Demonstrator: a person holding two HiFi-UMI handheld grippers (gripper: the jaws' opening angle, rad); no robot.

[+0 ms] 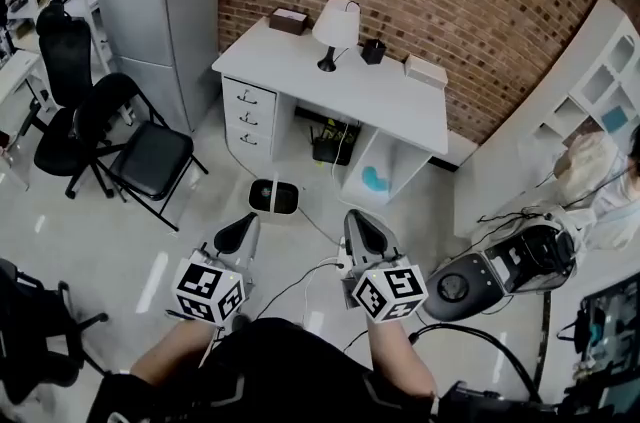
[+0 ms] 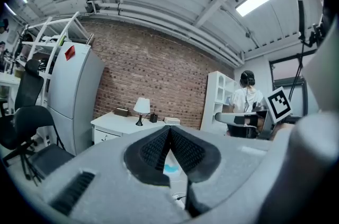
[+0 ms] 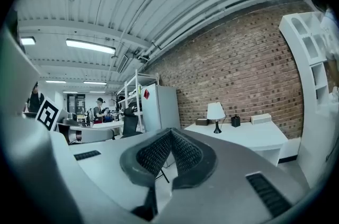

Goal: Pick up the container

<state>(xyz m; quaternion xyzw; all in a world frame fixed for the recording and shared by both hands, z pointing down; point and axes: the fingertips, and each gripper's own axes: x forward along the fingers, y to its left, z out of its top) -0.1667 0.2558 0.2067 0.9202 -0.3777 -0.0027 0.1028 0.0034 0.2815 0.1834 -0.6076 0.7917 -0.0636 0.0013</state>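
A small black container (image 1: 373, 51) stands on the white desk (image 1: 390, 101) against the brick wall, between a white lamp (image 1: 335, 29) and a flat white box (image 1: 425, 70). A brown box (image 1: 288, 20) lies at the desk's left end. Both grippers are held low over the floor, well short of the desk. My left gripper (image 1: 237, 233) is shut with nothing in it, its pads touching (image 2: 169, 130). My right gripper (image 1: 365, 229) is also shut and empty (image 3: 170, 133). The container also shows far off (image 2: 153, 118) (image 3: 235, 121).
A grey fridge (image 1: 160, 1) and black chairs (image 1: 150, 161) stand at the left. A black-and-white bin (image 1: 273, 197) and cables lie on the floor before the desk. A grey machine (image 1: 500, 271), white shelving (image 1: 590, 101) and a person (image 1: 600, 171) are at the right.
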